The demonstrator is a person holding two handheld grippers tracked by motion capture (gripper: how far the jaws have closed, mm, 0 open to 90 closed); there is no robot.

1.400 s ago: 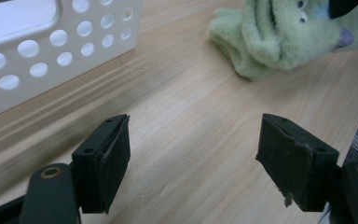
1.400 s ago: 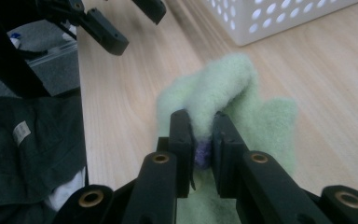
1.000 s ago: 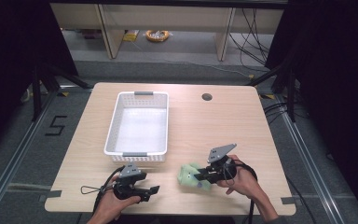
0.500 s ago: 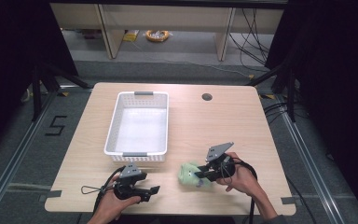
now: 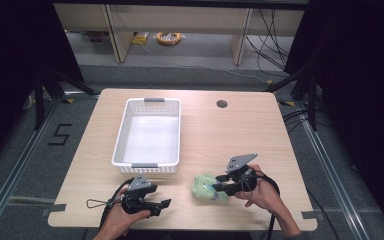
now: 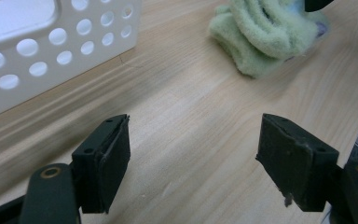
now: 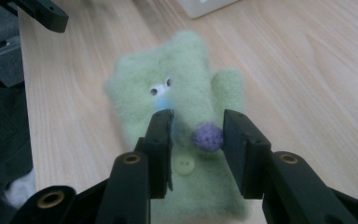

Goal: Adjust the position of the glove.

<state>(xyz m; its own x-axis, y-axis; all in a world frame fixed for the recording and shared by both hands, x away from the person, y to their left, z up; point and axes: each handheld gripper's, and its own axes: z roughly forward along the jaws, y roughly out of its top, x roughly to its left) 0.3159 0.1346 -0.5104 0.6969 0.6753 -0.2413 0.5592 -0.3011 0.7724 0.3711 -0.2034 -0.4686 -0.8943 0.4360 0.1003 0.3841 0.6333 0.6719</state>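
A light green felt hand puppet (image 5: pixel 203 186) with small eyes and a purple pompom (image 7: pixel 206 137) lies flat on the wooden table (image 5: pixel 230 135). My right gripper (image 5: pixel 218 183) points left at it. Its jaws have just been opening, and in the right gripper view they (image 7: pixel 196 135) stand a little apart over the puppet's (image 7: pixel 168 93) lower half, the pompom between them. My left gripper (image 5: pixel 163 206) rests low near the front edge, wide open with bare wood between its pads (image 6: pixel 196 158). The puppet (image 6: pixel 261 32) lies ahead of it to the right.
A white perforated basket (image 5: pixel 121 135), empty, stands at the table's middle left, and its wall (image 6: pixel 51 51) is close to the left gripper. A round cable hole (image 5: pixel 222 104) sits near the far edge. Dark stands and cables ring the table.
The right gripper's jaws have spread apart over the puppet, which stays on the table. The left hand has not moved.
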